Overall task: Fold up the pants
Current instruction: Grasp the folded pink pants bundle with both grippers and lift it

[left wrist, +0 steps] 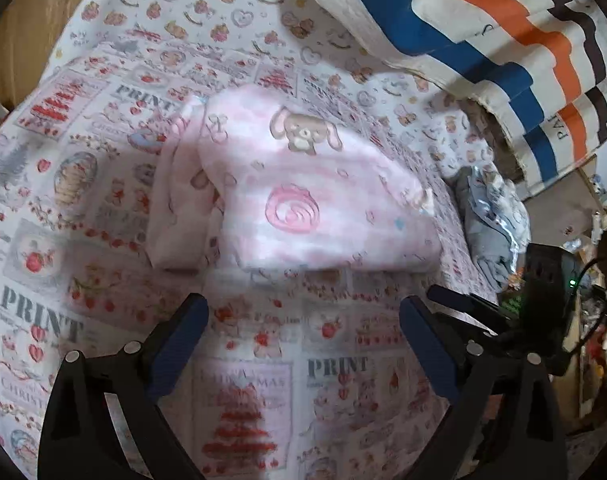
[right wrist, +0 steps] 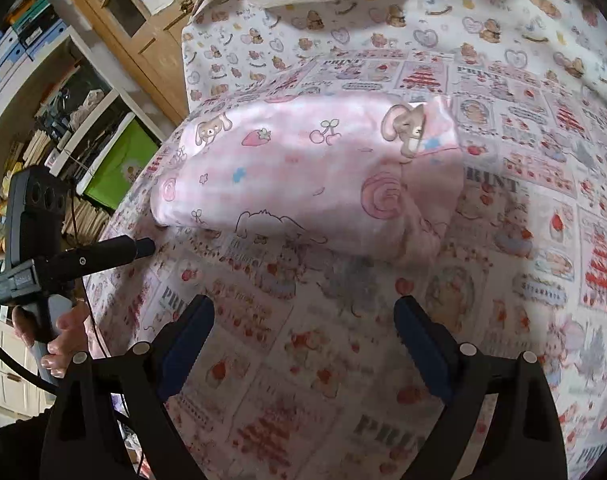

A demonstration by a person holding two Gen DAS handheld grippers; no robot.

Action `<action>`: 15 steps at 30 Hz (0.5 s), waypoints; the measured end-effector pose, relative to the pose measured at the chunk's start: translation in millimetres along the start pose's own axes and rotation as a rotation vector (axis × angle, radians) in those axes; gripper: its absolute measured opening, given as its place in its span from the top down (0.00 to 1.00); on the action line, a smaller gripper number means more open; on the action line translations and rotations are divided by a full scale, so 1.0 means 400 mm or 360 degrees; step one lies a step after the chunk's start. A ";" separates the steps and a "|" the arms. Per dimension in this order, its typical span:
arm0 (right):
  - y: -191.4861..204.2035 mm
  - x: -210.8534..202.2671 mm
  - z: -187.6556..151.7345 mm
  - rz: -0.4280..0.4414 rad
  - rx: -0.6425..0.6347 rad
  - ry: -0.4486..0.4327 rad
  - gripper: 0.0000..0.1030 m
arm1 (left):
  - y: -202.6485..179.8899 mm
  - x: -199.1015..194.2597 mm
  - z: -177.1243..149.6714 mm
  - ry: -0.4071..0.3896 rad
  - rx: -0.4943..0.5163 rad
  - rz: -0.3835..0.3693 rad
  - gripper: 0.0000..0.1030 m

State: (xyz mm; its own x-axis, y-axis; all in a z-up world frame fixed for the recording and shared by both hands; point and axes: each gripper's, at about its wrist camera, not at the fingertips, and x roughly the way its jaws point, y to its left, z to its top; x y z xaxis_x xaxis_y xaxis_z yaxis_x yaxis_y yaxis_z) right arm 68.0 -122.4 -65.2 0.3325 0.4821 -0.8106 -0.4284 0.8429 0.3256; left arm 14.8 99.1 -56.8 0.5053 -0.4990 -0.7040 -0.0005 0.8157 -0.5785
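Observation:
The pink cartoon-print pants lie folded in a compact bundle on the printed bed cover. They also show in the right wrist view. My left gripper is open and empty, hovering short of the bundle's near edge. My right gripper is open and empty, also short of the bundle. The other gripper shows at the right edge of the left wrist view and at the left of the right wrist view, held by a hand.
A striped cloth bag lies at the back of the bed. A blue-grey garment is bunched at the bed's right side. Shelves with books and a green box stand beyond the bed edge.

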 end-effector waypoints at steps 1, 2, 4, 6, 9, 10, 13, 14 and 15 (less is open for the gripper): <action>0.001 0.004 0.006 0.0004 0.0006 -0.0008 0.10 | -0.001 0.003 0.003 -0.0018 -0.0007 0.0008 0.08; 0.000 0.007 0.013 0.0009 0.0012 -0.0015 0.10 | -0.001 0.006 0.008 -0.0043 -0.0017 0.0017 0.08; -0.003 0.013 0.027 0.0021 0.0032 -0.0044 0.10 | 0.003 0.010 0.017 -0.0108 -0.0051 0.0045 0.08; -0.009 0.019 0.039 0.0034 0.0058 -0.0074 0.09 | 0.010 0.017 0.029 -0.0178 -0.0104 0.0075 0.08; -0.027 0.027 0.061 0.0091 0.0158 -0.0140 0.10 | 0.013 0.026 0.044 -0.0268 -0.0184 0.0129 0.09; -0.044 0.027 0.066 0.0121 0.0250 -0.0188 0.10 | 0.014 0.029 0.049 -0.0299 -0.0208 0.0154 0.11; -0.096 0.022 0.077 0.0213 0.0553 -0.0312 0.10 | 0.022 0.036 0.063 -0.0385 -0.0285 0.0204 0.15; -0.107 0.022 0.082 0.0228 0.0617 -0.0341 0.10 | 0.025 0.037 0.066 -0.0415 -0.0326 0.0214 0.15; -0.114 0.024 0.087 0.0233 0.0655 -0.0358 0.10 | 0.026 0.039 0.071 -0.0436 -0.0355 0.0223 0.15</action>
State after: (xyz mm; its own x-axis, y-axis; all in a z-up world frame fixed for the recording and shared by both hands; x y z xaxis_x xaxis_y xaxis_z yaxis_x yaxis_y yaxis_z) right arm 119.9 -148.2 -70.8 0.4864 0.6038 -0.6315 -0.1318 0.7652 0.6301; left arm 47.1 108.1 -62.2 0.6989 -0.2661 -0.6638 -0.2582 0.7717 -0.5812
